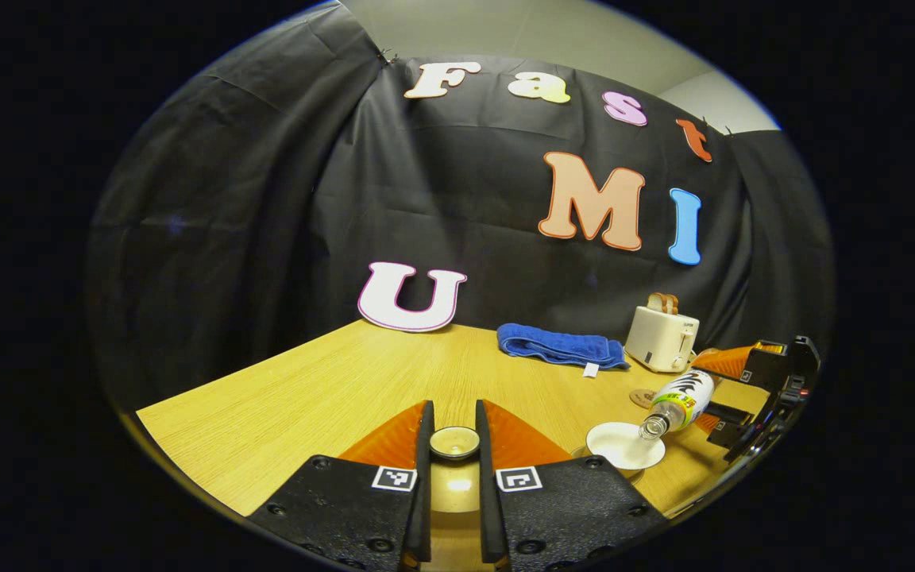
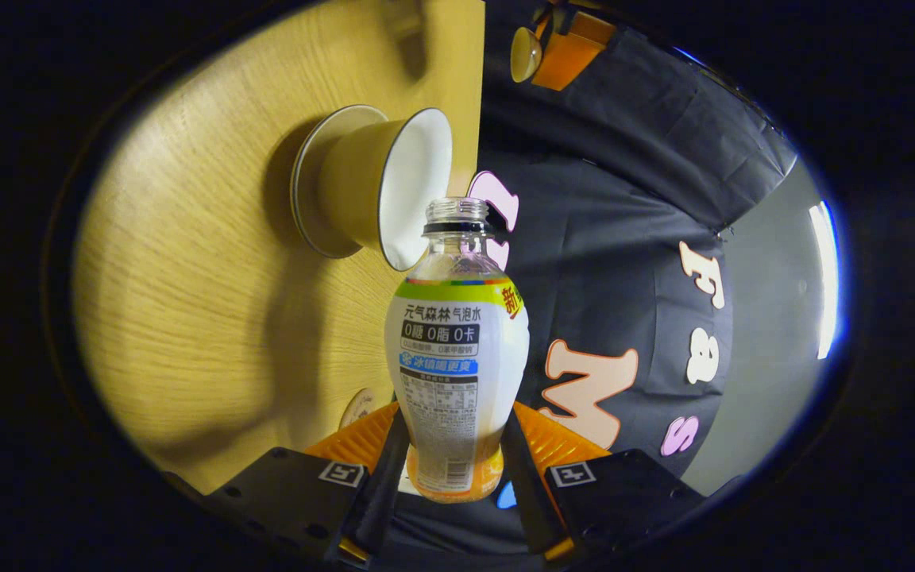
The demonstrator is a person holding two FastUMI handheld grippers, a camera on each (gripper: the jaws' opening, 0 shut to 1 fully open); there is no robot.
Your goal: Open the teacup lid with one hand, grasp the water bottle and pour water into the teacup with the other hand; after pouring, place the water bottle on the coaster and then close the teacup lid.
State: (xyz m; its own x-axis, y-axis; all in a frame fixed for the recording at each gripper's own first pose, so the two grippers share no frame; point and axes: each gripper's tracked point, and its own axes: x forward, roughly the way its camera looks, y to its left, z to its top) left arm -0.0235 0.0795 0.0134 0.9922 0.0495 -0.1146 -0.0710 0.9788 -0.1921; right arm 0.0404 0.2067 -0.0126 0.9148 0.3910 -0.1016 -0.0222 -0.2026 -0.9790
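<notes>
In the left gripper view, the left gripper (image 1: pixel 454 445) is closed on the round teacup lid (image 1: pixel 454 442), held above the light wooden bench (image 1: pixel 330 389). At about 3 o'clock from it, the right gripper (image 1: pixel 731 421) grips the tilted clear plastic water bottle (image 1: pixel 678 403), whose open mouth is just over the white teacup (image 1: pixel 624 445). A round coaster (image 1: pixel 642 396) lies between the teacup and the cream toaster (image 1: pixel 662 338).

Glossy ceramic teacup (image 2: pixel 394 187), clear plastic bottle (image 2: pixel 456 349), wood-grain table (image 1: pixel 330 389).
</notes>
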